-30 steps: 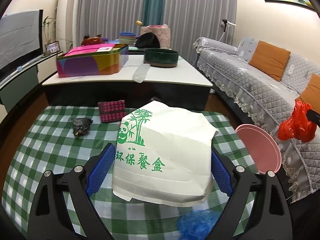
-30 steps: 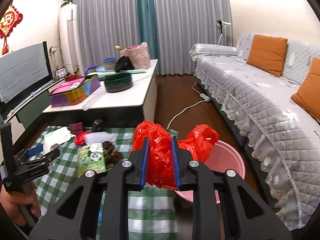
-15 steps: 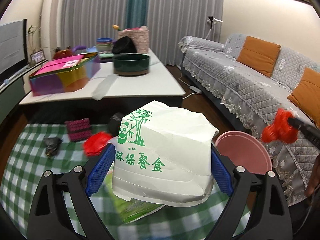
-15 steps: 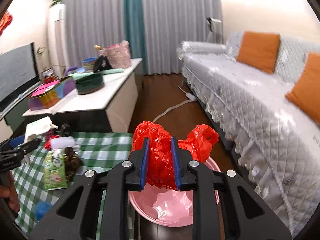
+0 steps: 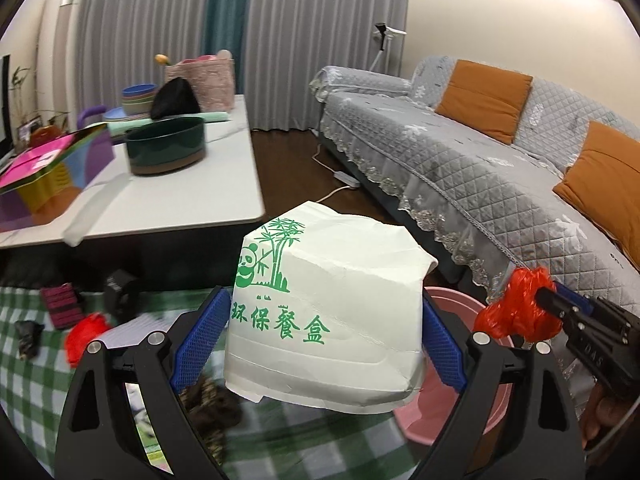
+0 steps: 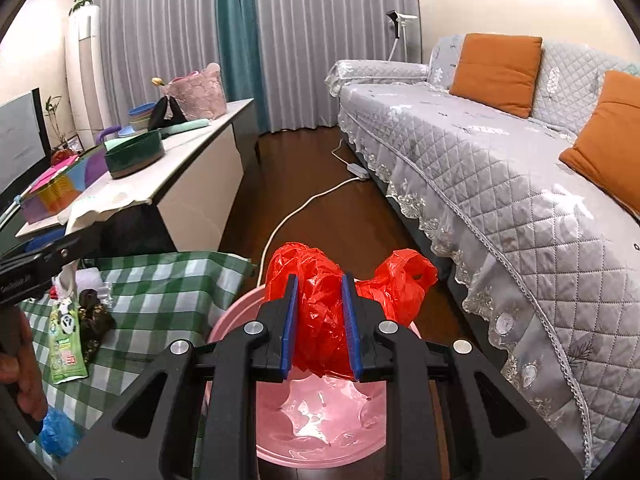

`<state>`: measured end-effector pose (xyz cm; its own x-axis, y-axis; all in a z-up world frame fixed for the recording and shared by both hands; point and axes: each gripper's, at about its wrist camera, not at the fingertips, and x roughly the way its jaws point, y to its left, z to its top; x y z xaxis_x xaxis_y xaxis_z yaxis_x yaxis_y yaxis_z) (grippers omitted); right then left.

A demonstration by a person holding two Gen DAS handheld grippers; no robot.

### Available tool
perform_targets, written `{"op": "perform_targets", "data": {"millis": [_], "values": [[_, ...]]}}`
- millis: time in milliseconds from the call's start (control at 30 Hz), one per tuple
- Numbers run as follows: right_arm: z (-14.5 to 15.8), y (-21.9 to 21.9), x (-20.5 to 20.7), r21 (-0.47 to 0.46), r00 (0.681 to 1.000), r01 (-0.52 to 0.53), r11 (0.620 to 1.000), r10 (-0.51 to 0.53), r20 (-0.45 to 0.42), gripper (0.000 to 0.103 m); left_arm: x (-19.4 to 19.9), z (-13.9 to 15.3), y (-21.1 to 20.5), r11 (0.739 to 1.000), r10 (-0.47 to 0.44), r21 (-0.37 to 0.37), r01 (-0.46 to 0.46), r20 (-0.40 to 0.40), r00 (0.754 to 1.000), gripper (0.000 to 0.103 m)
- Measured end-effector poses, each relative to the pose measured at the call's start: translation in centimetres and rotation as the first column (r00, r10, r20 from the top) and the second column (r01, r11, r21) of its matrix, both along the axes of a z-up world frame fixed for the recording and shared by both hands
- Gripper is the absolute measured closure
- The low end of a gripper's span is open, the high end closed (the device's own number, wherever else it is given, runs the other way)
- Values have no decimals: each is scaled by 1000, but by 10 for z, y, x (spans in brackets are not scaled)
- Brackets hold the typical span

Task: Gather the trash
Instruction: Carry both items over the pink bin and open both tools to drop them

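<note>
Crumpled red plastic bag (image 6: 320,312) is pinched up in the air right over the pink bin (image 6: 316,428); white paper takeout box (image 5: 328,320) with green panda print held tilted.

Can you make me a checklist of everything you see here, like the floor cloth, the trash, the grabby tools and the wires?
Surface: green checked cloth spread on the floor.
Job's things: white paper meal box and red plastic bag, both held up; pink bin below the bag.
Clutter: green wrapper, dark crumpled scrap, blue wad, small red piece on the cloth.
Grippers: left tool clamps the box; right tool clamps the bag.
Cables: white cord and power strip on the wood floor.
Surroundings: grey sofa with orange cushions, white table with a green bowl, curtains.
</note>
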<state>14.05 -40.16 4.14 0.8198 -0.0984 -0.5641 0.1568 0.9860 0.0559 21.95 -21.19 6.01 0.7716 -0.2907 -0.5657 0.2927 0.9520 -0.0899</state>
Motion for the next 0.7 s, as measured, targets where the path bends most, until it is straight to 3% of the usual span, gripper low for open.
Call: {"op": "perform_targets", "data": {"millis": [700], "values": [[-18, -25, 9, 26, 997, 59, 998, -58, -44, 81, 21, -8, -67, 986, -167, 4, 167, -19, 986, 16]]}}
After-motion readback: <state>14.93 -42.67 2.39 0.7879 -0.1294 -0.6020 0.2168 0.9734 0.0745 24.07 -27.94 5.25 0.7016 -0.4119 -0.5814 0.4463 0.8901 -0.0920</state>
